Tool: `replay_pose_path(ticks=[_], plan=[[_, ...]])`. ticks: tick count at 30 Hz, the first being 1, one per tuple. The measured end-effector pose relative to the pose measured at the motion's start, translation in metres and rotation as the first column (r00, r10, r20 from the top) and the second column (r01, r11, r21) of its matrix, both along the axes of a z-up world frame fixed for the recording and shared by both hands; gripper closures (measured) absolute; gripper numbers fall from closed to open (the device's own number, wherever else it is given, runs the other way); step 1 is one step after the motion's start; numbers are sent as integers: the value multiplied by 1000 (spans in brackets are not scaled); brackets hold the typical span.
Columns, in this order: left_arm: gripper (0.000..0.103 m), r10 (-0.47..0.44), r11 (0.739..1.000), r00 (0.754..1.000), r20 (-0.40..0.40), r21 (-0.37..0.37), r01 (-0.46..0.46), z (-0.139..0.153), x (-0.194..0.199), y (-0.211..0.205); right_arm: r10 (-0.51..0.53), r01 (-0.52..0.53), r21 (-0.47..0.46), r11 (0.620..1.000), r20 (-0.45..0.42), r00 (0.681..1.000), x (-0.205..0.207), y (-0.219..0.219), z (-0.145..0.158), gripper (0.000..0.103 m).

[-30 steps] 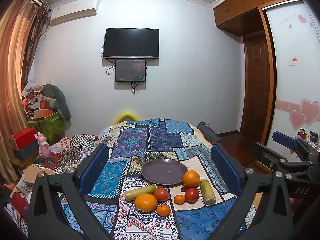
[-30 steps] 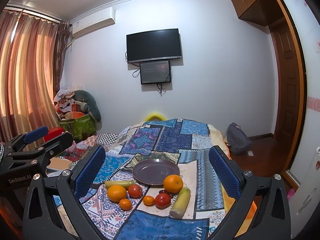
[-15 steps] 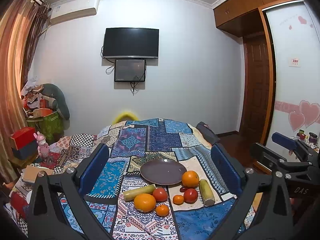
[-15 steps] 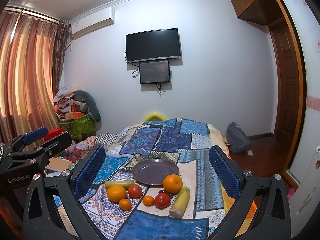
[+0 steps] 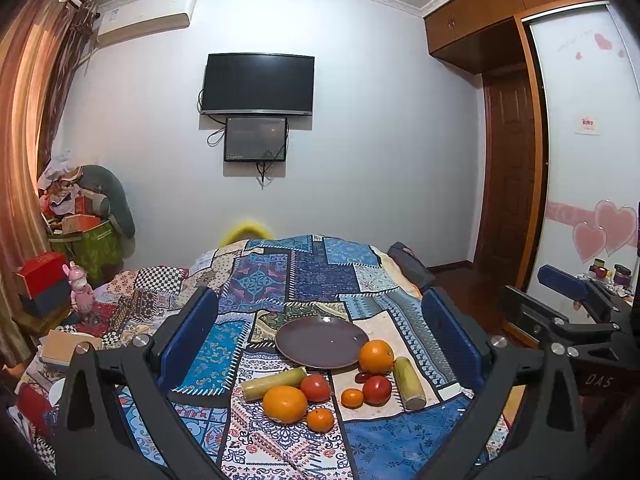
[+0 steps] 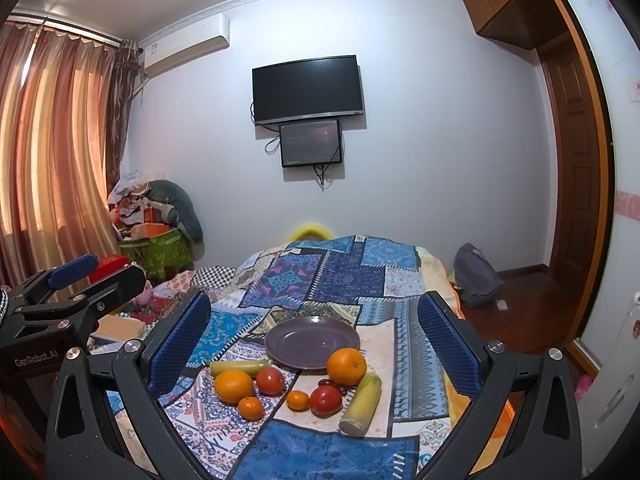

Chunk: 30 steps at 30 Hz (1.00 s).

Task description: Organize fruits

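An empty purple plate [image 5: 322, 342] [image 6: 313, 343] lies on the patchwork cloth. In front of it lie two oranges [image 5: 285, 404] [image 5: 376, 356], two red tomatoes [image 5: 315, 387] [image 5: 377, 390], two small tangerines [image 5: 320, 419] [image 5: 352, 397], dark red grapes [image 5: 362, 377] and two yellow-green cane pieces [image 5: 274, 381] [image 5: 409, 383]. The same fruit shows in the right wrist view, with an orange [image 6: 346, 366] touching the plate's rim. My left gripper [image 5: 320, 340] is open and empty, held back from the fruit. My right gripper [image 6: 314, 336] is open and empty too, beside it.
The patchwork cloth [image 5: 320, 276] covers a bed-like surface that drops off at the sides. Boxes, a green bin [image 5: 98, 244] and a pink toy [image 5: 80, 286] crowd the left. A dark bag [image 6: 476, 276] lies on the wooden floor at right. A TV [image 5: 258, 84] hangs on the far wall.
Both views have shifted very slightly; the fruit and plate lie as before. Both grippers stay open.
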<state>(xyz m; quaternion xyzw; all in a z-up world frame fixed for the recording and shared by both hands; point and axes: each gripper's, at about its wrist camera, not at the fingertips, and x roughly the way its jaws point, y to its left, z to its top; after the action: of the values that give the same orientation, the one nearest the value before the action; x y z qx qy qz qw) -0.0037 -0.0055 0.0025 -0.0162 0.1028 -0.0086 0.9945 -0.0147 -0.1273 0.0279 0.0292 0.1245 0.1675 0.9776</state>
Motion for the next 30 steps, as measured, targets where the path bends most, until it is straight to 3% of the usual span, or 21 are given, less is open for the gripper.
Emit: replay_pose_path(ticks=[8, 12, 17, 22, 30], plan=[[2, -13, 1000, 1000, 1, -3, 13, -5, 3, -1, 4, -3, 15, 1000, -20, 1000, 7, -4, -4, 2], [14, -15, 1000, 999, -30, -4, 15, -13, 9, 3, 3, -3, 6, 1000, -50, 999, 15, -6, -12, 12], [29, -14, 999, 992, -128, -32, 10, -32, 34, 16, 4, -8, -27, 1000, -130, 992, 33, -9, -33, 24], [44, -17, 999, 963, -269, -43, 5, -64, 66, 27, -11, -8, -81, 997, -243, 970, 57, -14, -65, 33], [47, -11, 998, 889, -459, -58, -18, -125, 110, 43, -2, -37, -80, 996, -438, 899, 92, -27, -108, 50]])
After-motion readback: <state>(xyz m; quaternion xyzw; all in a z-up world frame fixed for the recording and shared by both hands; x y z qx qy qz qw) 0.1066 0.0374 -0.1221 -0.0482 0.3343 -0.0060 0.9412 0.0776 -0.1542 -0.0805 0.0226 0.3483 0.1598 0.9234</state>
